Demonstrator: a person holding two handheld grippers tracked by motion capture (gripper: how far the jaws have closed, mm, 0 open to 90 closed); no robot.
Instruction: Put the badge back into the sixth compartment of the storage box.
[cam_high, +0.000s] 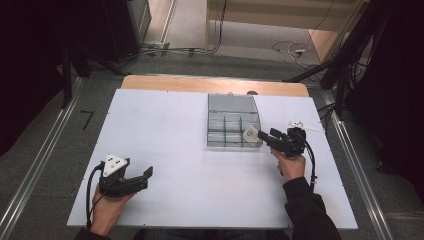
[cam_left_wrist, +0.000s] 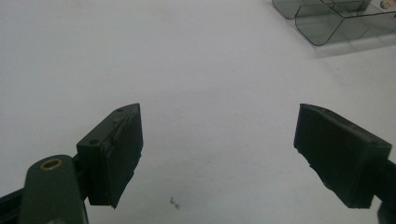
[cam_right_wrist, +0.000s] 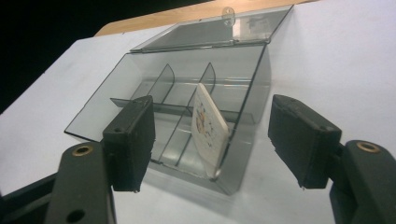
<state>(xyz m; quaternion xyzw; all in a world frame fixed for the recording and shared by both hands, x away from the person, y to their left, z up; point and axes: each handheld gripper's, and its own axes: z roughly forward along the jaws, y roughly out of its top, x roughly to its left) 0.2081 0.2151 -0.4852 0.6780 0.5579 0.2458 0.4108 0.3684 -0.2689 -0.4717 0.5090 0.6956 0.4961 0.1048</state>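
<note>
A clear grey compartment box (cam_high: 208, 131) with its lid folded back lies right of the table's middle. In its near right compartment a small white tile (cam_high: 250, 132) with a coloured print stands on edge, leaning. My right gripper (cam_high: 265, 136) hovers just in front of that corner of the box. In the right gripper view the box (cam_right_wrist: 254, 84) and the tile (cam_right_wrist: 208, 126) sit between and beyond my right gripper (cam_right_wrist: 210, 106), whose jaws stand open and clear of the tile. My left gripper (cam_high: 146, 178) rests at the front left, open over bare table (cam_left_wrist: 219, 116).
The white tabletop (cam_high: 165, 130) has a wooden strip (cam_high: 215, 84) along its far edge. Metal rails run along both sides on the floor, and cables lie beyond the table. The box's corner (cam_left_wrist: 327, 23) shows far off in the left gripper view.
</note>
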